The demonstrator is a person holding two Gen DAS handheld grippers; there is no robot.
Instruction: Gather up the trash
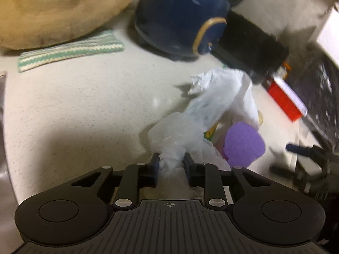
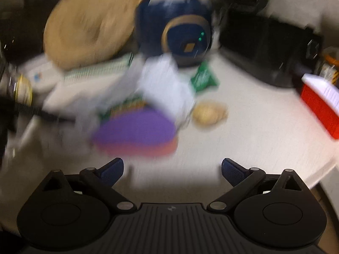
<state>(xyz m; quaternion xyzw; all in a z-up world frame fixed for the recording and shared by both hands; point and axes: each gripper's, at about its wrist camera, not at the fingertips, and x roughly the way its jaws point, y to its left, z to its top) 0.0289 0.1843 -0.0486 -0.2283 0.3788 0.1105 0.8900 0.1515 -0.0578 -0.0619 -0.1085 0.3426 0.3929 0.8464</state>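
A white, see-through plastic bag (image 1: 211, 110) lies crumpled on the pale speckled counter (image 1: 84, 110). My left gripper (image 1: 171, 158) is shut on its bunched near end, which is pinched between the two blue pads. A purple foam piece (image 1: 243, 146) shows at the bag's right side. In the blurred right wrist view the bag (image 2: 161, 84) rises over the purple piece (image 2: 135, 129), which lies on something red. My right gripper (image 2: 172, 167) hangs open just in front of it, with nothing between its fingers. A green wrapper (image 2: 203, 78) and a tan crumpled scrap (image 2: 208, 113) lie beyond on the counter.
A dark blue rounded appliance (image 1: 180, 23) with gold trim stands at the back, with a black box (image 1: 252, 48) to its right. A tan round board (image 1: 59, 10) and a green-striped cloth (image 1: 70, 50) are at the back left. A red and white carton (image 2: 320, 110) lies at the right.
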